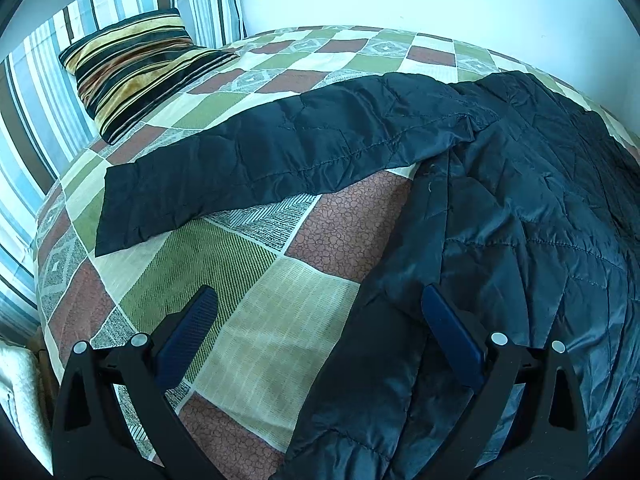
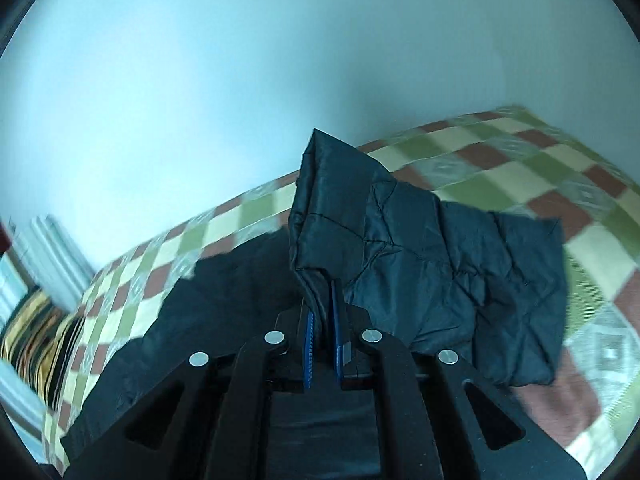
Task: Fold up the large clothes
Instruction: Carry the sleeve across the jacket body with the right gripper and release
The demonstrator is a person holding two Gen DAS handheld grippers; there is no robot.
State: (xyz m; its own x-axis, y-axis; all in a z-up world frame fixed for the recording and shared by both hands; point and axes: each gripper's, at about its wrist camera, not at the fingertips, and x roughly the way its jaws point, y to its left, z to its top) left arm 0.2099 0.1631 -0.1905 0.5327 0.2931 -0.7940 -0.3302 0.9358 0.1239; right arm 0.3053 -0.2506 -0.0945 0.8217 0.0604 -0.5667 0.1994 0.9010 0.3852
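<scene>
Right wrist view: sleeve clamped, lifted off bed

Right hand-held gripper (image 2: 323, 300) pinches a fold of the black quilted jacket (image 2: 400, 240); the sleeve stands up above the checkered bedspread (image 2: 500, 152). Left hand-held gripper (image 1: 316, 300) hovers with jaws wide, holding nothing, over the jacket's edge. Other sleeve (image 1: 240, 168) lies flat, stretched toward the striped pillow (image 1: 132, 68).

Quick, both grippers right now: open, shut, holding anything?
Left gripper: open, empty, above the bedspread.
Right gripper: shut on the jacket sleeve.
</scene>
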